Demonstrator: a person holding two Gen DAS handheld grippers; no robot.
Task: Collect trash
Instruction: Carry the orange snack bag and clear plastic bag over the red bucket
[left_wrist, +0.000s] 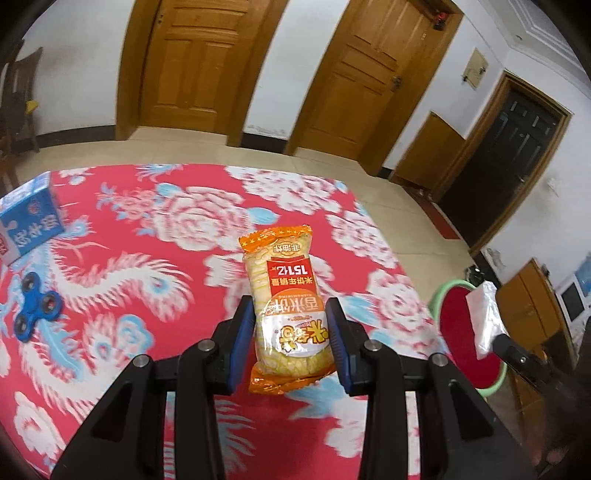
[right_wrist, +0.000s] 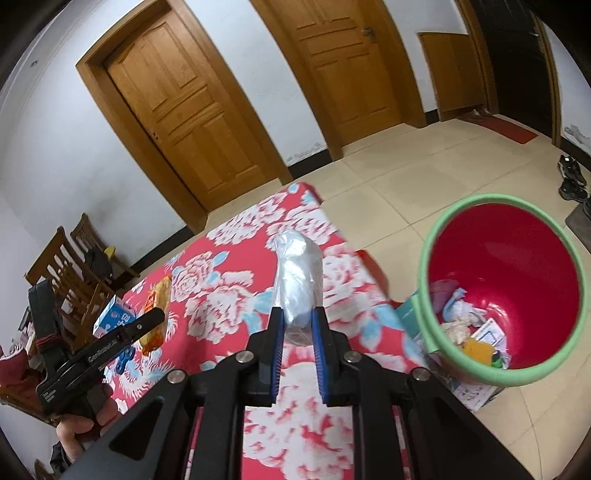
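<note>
My left gripper is shut on an orange-and-yellow rice cracker packet, held lengthwise above the red floral tablecloth. My right gripper is shut on a crumpled clear plastic bag that sticks out past the fingertips, over the table's right part. A red bin with a green rim stands on the floor right of the table, with paper and wrappers at its bottom. In the left wrist view the bin lies far right, with the plastic bag over it.
A blue milk carton and a blue fidget spinner rest on the cloth at the left. Wooden chairs stand beyond the table's left end. Papers lie beside the bin. Shoes sit by the far right wall.
</note>
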